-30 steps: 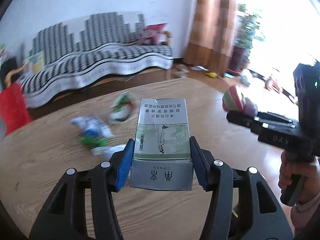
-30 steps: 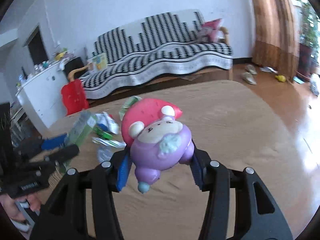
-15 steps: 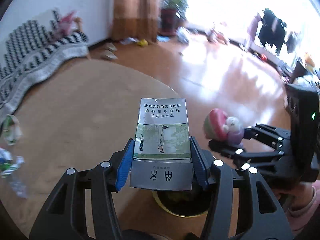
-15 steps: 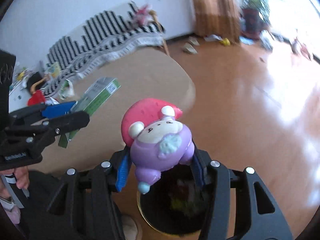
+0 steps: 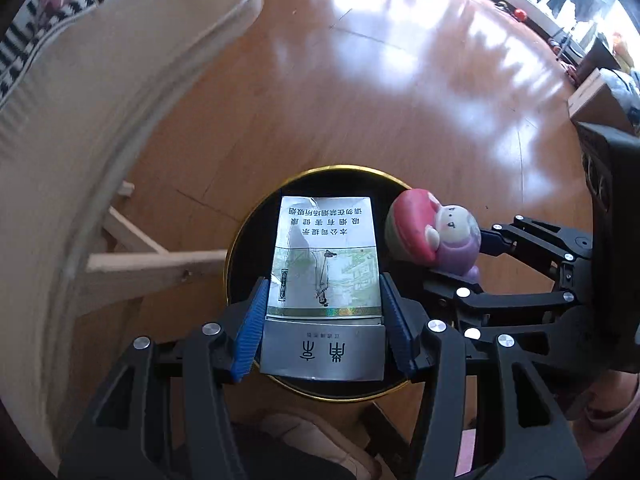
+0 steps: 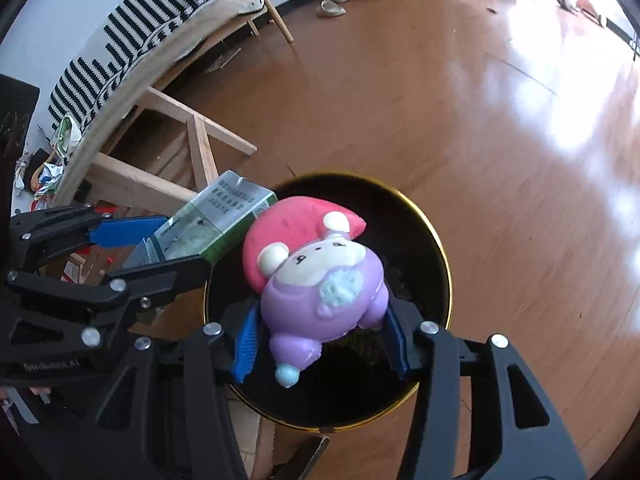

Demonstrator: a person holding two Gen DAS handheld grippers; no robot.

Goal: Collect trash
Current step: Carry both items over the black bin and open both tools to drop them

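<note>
Left gripper [image 5: 323,312] fingers clamp a cigarette carton [image 5: 326,264], right gripper [image 6: 320,330] a toy [image 6: 316,276], above the bin [image 6: 436,240]; dropping remains.

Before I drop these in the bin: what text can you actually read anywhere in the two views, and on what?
"南京", large, upside down, on the silver lid of the cigarette pack in the left gripper.
Two rows of Chinese print on the pack's top panel: too blurred to quote.
Embossed lettering on the left gripper's body in the right wrist view: unreadable.
</note>
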